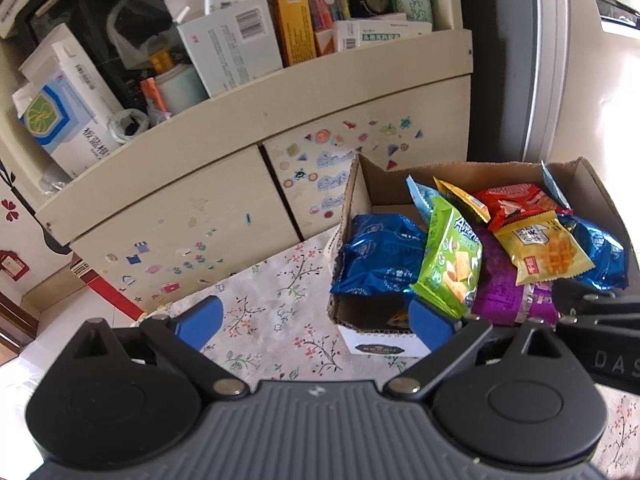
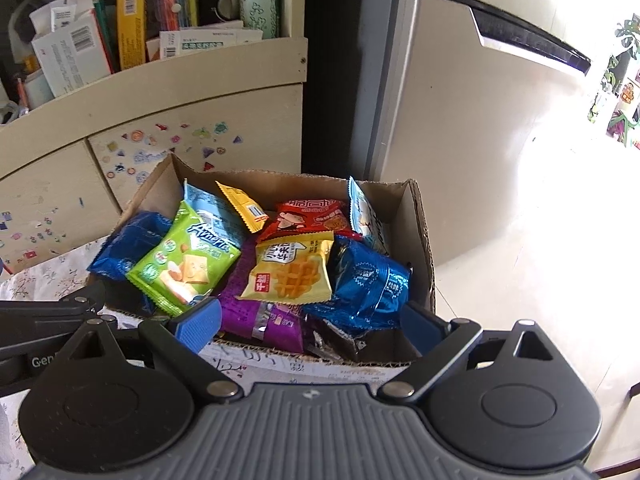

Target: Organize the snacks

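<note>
A cardboard box (image 1: 360, 184) (image 2: 420, 216) on a floral tablecloth holds several snack packets: a green one (image 1: 450, 256) (image 2: 184, 264), a yellow waffle one (image 1: 540, 252) (image 2: 294, 268), a red one (image 1: 516, 200) (image 2: 308, 216), blue foil ones (image 1: 380, 256) (image 2: 372, 284) and a purple one (image 1: 504, 296) (image 2: 260, 316). My left gripper (image 1: 316, 320) is open and empty, just left of the box's near corner. My right gripper (image 2: 312, 328) is open and empty, over the box's near edge.
A cream cabinet (image 1: 224, 136) (image 2: 192, 96) with stickers stands behind the box, its shelf full of boxes and bottles. A pale fridge door (image 2: 480, 140) is to the right. The tablecloth (image 1: 272, 304) lies left of the box.
</note>
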The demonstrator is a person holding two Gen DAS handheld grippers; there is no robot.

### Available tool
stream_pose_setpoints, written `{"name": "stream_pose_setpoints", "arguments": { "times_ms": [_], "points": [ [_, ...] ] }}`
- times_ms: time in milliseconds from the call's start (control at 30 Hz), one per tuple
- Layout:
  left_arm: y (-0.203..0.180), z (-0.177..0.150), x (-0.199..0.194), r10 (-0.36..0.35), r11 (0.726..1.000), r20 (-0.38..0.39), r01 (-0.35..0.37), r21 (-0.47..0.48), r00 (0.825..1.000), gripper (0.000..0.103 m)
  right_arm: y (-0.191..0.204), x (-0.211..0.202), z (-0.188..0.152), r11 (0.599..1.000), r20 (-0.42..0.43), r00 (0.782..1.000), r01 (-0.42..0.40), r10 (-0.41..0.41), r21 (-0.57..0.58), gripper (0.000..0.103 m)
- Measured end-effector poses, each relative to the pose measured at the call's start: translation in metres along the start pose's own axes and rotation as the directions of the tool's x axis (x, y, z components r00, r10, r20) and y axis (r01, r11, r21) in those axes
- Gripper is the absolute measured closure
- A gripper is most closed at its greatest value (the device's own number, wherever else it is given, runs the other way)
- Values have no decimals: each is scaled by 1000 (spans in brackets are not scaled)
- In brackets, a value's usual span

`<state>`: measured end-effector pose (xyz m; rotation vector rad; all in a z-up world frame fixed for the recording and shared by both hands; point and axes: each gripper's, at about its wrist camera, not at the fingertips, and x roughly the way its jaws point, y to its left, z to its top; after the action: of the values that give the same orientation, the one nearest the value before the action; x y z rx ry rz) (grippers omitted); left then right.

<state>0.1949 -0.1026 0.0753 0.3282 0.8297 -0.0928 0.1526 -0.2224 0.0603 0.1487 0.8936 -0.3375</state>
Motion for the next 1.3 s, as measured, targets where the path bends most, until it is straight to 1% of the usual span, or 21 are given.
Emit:
{"name": "stream_pose_setpoints", "arguments": {
  "times_ms": [200, 433, 700, 933, 1067, 1167, 1300],
  "points": [
    [9, -14, -16, 19, 1000, 17, -20, 8, 1000, 4, 9, -16, -9, 999, 9, 1000, -10, 11, -34, 4],
    [25, -33, -32, 28, 1000, 9, -28, -9, 1000, 4, 24, -34, -23, 998, 16, 1000, -20, 21, -65, 4],
    [46, -63, -52, 28, 999, -14, -29, -43, 1000, 4, 39, -59, -48, 994, 22, 998, -62, 64, -87, 4],
    [58, -91, -70, 42, 998, -10, -42, -56, 999, 4, 47, -76, -73, 991, 16, 995, -101, 103, -86, 4],
    [66, -111, -76, 34, 997, -29, -36, -72, 999, 5, 49, -79, -92, 987, -8, 990, -138, 138, -86, 3],
    [70, -128, -79, 48, 996, -48, -52, -79, 998, 5, 55, -82, -109, 984, -18, 989, -149, 148, -98, 3],
    [75, -151, -81, 53, 994, -96, -62, -93, 994, 5, 62, -84, -128, 978, -40, 987, -158, 153, -133, 3]
  ]
}}
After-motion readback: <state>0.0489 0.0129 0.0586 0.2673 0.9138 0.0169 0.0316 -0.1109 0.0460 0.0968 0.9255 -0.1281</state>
